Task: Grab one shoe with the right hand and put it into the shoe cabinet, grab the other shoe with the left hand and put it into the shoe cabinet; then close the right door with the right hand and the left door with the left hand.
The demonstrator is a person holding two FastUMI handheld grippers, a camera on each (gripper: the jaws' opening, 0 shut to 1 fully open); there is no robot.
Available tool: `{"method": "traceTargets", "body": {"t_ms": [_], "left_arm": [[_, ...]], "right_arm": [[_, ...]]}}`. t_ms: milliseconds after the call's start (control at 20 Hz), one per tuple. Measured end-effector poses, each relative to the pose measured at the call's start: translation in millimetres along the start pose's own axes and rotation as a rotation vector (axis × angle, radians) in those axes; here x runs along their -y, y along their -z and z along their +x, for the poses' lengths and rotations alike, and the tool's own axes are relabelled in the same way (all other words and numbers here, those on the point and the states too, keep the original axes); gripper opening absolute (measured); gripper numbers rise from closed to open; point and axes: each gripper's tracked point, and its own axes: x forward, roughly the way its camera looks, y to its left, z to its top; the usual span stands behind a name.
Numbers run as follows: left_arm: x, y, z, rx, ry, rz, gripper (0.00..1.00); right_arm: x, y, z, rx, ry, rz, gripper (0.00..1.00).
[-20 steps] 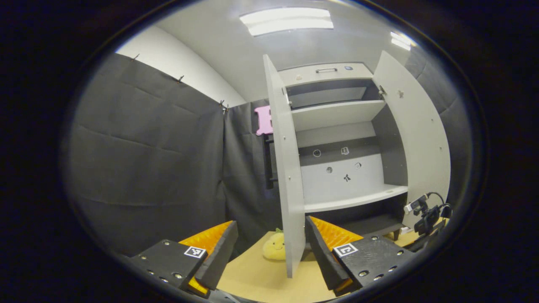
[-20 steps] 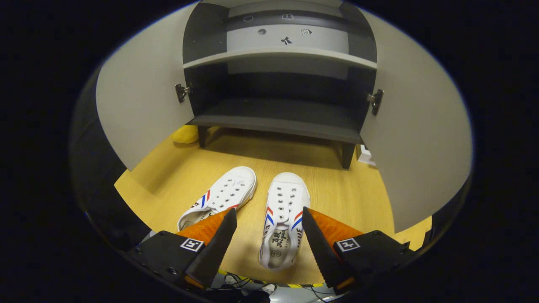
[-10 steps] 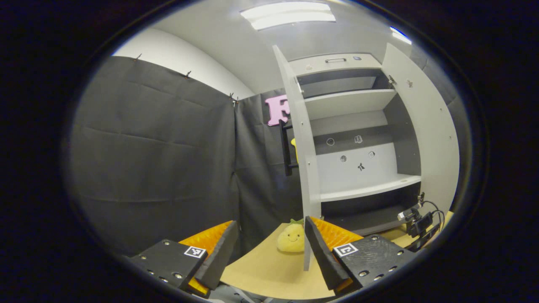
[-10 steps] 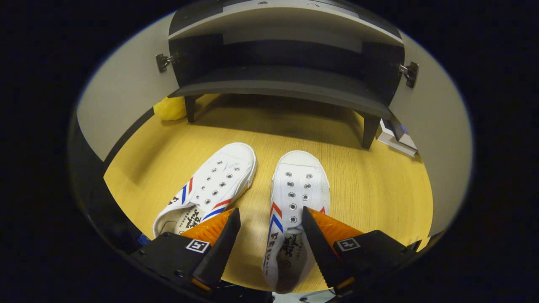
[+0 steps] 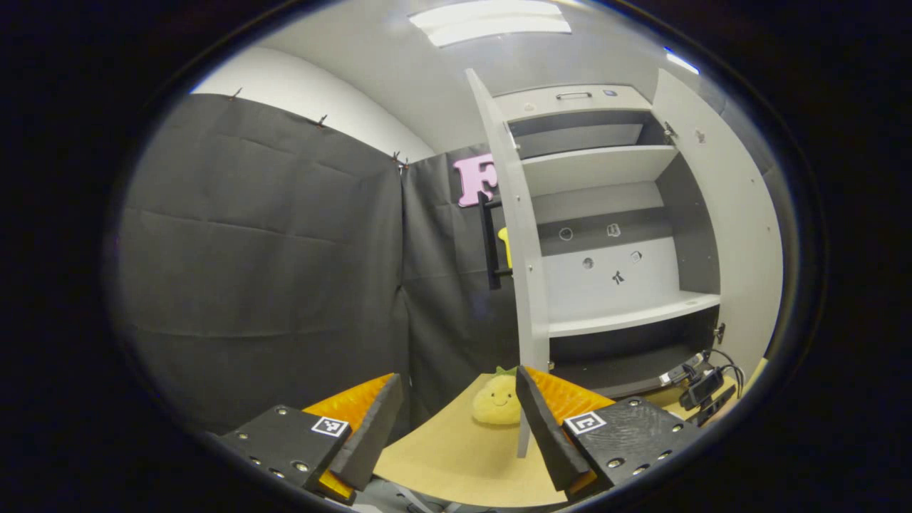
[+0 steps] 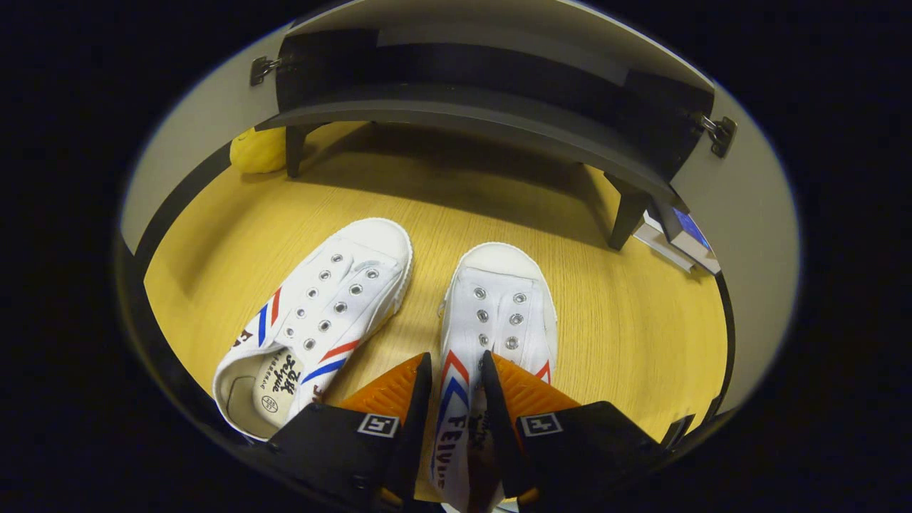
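Right gripper (image 6: 456,388) clamped on side wall of right-hand white canvas shoe (image 6: 496,313) on wooden floor (image 6: 627,313) before open grey shoe cabinet (image 6: 456,117); left gripper (image 5: 456,413) open, aloft.

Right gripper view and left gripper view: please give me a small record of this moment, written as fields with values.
right gripper: closed on the side wall of the right shoe, one finger inside it and one outside
left shoe: lies free on the wooden floor, toe toward the cabinet
left gripper: open, holds nothing, raised, faces the cabinet
shoe cabinet: both doors open, shelves bare
left door: seen almost edge-on
right door: swung wide
yellow plush toy: on the floor by the left door
shoes stored: none yet
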Motion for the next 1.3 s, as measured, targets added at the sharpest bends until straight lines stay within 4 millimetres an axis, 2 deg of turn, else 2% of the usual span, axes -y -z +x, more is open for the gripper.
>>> {"method": "traceTargets", "body": {"t_ms": [50, 100, 150, 200, 250, 400, 650, 1050, 1100, 1150, 1200, 1300], "left_arm": [[0.5, 1.1, -0.8, -0.002, 0.000, 0.000, 0.94], [2.4, 1.3, -0.8, -0.003, 0.004, -0.001, 0.94], [4.7, 1.8, -1.1, -0.001, 0.009, -0.002, 0.93], [6.9, 1.4, -1.7, 0.000, 0.013, -0.002, 0.94], [8.8, 0.6, -2.2, 0.001, 0.017, -0.002, 0.94], [15.5, -1.3, -2.3, 0.007, 0.035, -0.006, 0.94], [26.8, -5.8, -5.8, 0.021, 0.066, -0.014, 0.94], [39.7, -5.9, -11.3, 0.036, 0.103, -0.037, 0.94], [39.6, -5.6, -11.0, 0.036, 0.105, -0.041, 0.94], [40.5, -5.1, -11.4, 0.037, 0.107, -0.047, 0.94], [40.2, -5.5, -11.4, 0.039, 0.107, -0.051, 0.94], [37.7, -7.6, -13.6, 0.044, 0.102, -0.057, 0.94]], "right_arm": [[0.7, 1.4, 16.6, -0.006, -0.008, -0.034, 0.29], [0.0, -2.1, 21.2, 0.014, -0.020, -0.033, 0.29], [-2.3, -0.1, 17.6, 0.012, -0.034, -0.026, 0.11], [-3.0, -2.1, 9.7, 0.031, -0.049, 0.001, 0.11], [-3.3, -0.4, 15.5, 0.044, -0.056, 0.020, 0.03], [2.7, -9.6, 6.5, 0.093, -0.076, 0.067, 0.02], [13.1, -38.4, -31.7, 0.186, -0.113, 0.149, 0.01], [32.8, -123.6, -128.1, 0.410, -0.131, 0.152, 0.01], [34.0, -135.8, -139.2, 0.441, -0.133, 0.147, 0.05], [37.2, -149.0, -152.3, 0.469, -0.132, 0.141, 0.01], [40.5, -162.6, -163.7, 0.493, -0.131, 0.134, 0.05], [46.8, -189.2, -183.9, 0.547, -0.129, 0.130, 0.01]]}}
